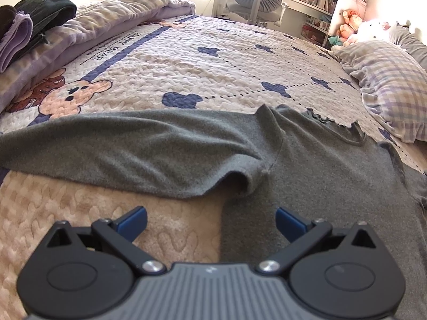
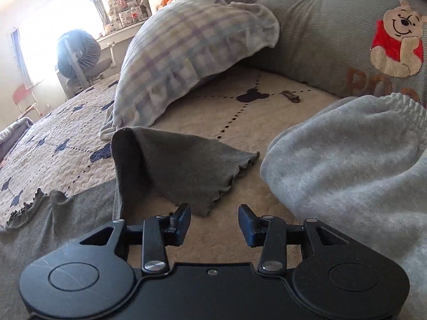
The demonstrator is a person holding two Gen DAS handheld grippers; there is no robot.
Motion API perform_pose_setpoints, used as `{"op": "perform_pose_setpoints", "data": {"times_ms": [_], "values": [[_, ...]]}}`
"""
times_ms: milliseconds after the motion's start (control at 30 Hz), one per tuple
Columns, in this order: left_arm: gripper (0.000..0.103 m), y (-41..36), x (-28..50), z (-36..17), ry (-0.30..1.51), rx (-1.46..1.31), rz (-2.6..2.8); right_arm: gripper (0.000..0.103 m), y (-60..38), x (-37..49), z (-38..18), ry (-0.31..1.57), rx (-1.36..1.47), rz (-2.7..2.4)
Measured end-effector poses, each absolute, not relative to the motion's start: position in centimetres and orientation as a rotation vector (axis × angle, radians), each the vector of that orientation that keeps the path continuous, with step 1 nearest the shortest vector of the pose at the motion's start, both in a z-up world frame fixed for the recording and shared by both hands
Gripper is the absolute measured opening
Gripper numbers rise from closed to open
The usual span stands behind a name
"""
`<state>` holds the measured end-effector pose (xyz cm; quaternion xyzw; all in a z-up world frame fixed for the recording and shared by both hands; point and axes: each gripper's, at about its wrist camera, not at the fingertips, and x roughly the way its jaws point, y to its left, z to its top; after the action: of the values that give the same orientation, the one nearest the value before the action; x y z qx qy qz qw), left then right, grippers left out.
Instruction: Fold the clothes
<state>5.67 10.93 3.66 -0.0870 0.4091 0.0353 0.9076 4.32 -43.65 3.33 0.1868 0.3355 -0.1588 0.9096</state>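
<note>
Grey fleece top (image 1: 307, 165) is lying spread on the quilted bedspread (image 1: 186, 61) just ahead of our left gripper (image 1: 210, 222), whose jaws are standing wide apart with nothing between them. We are seeing one sleeve (image 2: 184, 170), ruffled at its cuff, lying directly in front of our right gripper (image 2: 214, 222), whose jaws are gaping partway, holding nothing. Pale sweatpants (image 2: 352, 165) are sitting to its right.
</note>
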Motion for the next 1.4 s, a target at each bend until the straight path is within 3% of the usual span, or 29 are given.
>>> {"op": "perform_pose_setpoints", "data": {"times_ms": [67,233,400,433,533,567,1133,1400], "values": [[0.103,10.9,5.7,3.5,0.848,-0.175,0.071,0.048,-44.4,4.6,3.4,0.687,0.429,-0.312],[0.103,10.9,5.7,3.4,0.851,-0.174,0.070,0.049,-46.6,6.7,2.1,0.686,0.710,-0.334],[0.103,10.7,5.7,3.3,0.853,-0.171,0.070,0.050,-44.8,9.4,1.2,0.692,0.566,-0.382],[0.103,10.7,5.7,3.3,0.854,-0.167,0.070,0.044,-44.2,9.9,1.2,0.691,0.514,-0.390],[0.103,10.7,5.7,3.2,0.855,-0.159,0.069,0.010,-43.4,11.1,2.0,0.705,0.358,-0.395],[0.103,10.6,5.7,3.2,0.855,-0.157,0.069,0.007,-43.5,11.4,2.4,0.705,0.338,-0.389],[0.103,11.7,5.4,4.2,0.832,-0.211,0.080,0.005,-43.1,8.6,20.5,0.369,0.093,-0.154],[0.103,12.3,5.1,4.5,0.825,-0.230,0.080,0.002,-35.2,8.4,21.4,0.379,0.006,-0.009]]}}
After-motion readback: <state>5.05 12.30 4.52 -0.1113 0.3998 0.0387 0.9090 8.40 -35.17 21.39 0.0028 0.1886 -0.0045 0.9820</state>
